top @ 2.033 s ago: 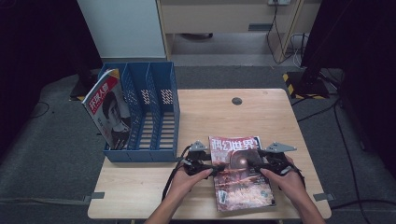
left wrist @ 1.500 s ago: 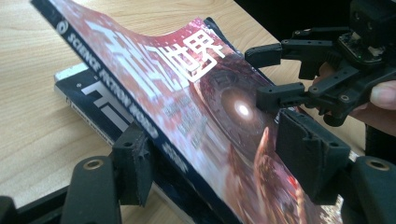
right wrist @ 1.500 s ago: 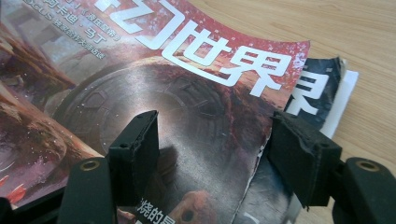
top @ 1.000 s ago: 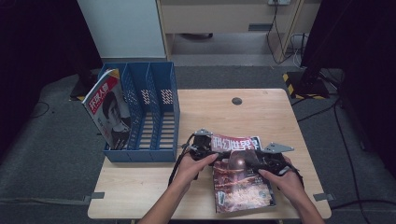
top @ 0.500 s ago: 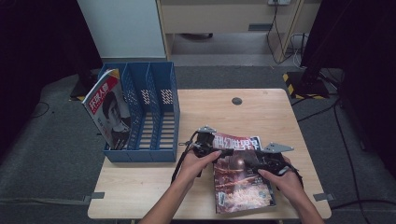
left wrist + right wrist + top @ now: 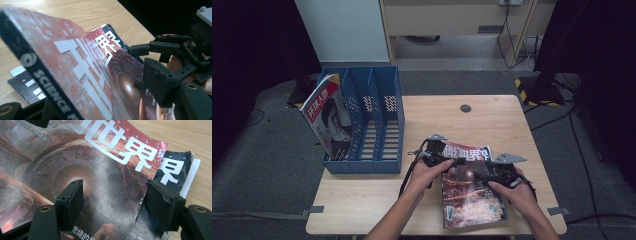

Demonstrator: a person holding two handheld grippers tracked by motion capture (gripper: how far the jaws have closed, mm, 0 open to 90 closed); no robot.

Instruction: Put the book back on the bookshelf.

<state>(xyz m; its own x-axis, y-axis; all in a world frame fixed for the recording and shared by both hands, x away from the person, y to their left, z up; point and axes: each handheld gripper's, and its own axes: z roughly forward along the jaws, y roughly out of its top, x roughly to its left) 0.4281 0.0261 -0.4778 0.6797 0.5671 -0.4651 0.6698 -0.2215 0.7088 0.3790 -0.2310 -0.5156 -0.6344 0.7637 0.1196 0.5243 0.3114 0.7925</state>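
The red magazine (image 6: 469,187) is lying on the wooden table (image 6: 492,120) near its front edge, with its top-left corner lifting on the left gripper (image 6: 447,161), whose jaws have just been closing around that spine edge. The right gripper (image 6: 492,176) is hovering above the cover, jaws spread and gripping nothing. Both forearms are reaching in from below, hands angling inward towards each other.

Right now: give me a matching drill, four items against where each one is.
Items:
1 red magazine
2 file rack
3 portrait magazine
4 round hole

Places:
A table's far edge
B rack's left slot
C between the two grippers
D table's left side

Pairs: 1-C, 2-D, 3-B, 4-A
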